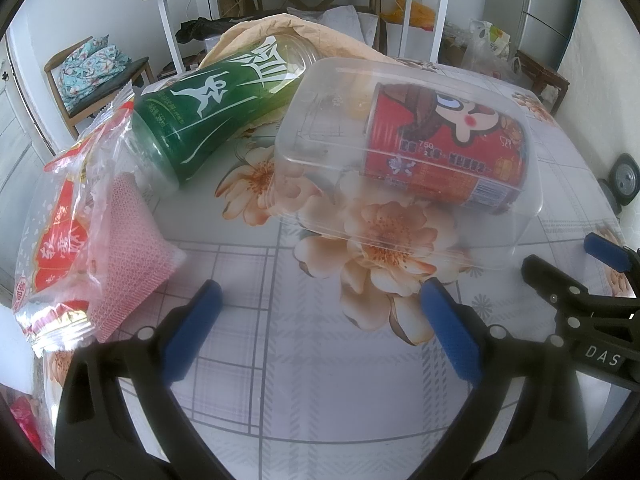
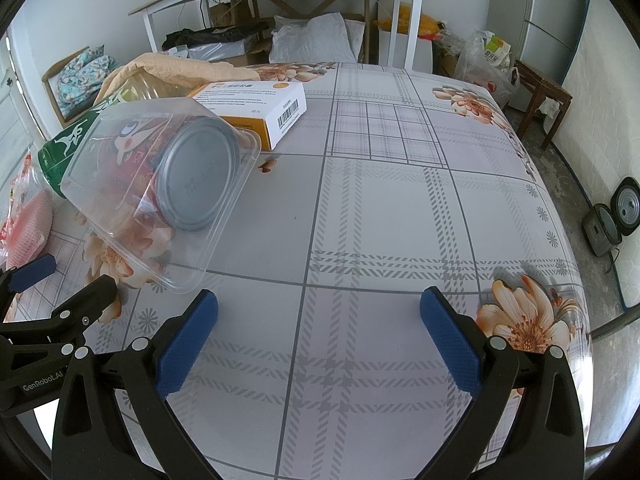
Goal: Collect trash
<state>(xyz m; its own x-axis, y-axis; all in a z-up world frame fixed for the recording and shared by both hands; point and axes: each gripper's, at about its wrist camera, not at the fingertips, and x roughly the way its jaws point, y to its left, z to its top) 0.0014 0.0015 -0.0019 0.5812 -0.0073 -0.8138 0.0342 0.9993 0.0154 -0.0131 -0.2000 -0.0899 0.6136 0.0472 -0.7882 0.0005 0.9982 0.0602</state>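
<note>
Floral oilcloth covers the tabletop (image 2: 400,200); trash clusters at its left: clear plastic box (image 1: 400,152) tipped over a red can (image 1: 444,152), green bottle (image 1: 208,116), wrapper (image 1: 68,232). Both grippers, left (image 1: 320,324) and right (image 2: 320,328), hover with jaws released; nudging the box could roll the can away.

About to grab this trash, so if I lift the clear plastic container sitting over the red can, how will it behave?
The clear plastic container looks thin, so it may flex or slip in the pads. It lies upside down over the red can, so it will probably come up alone. The can lies on its side and may roll.
</note>
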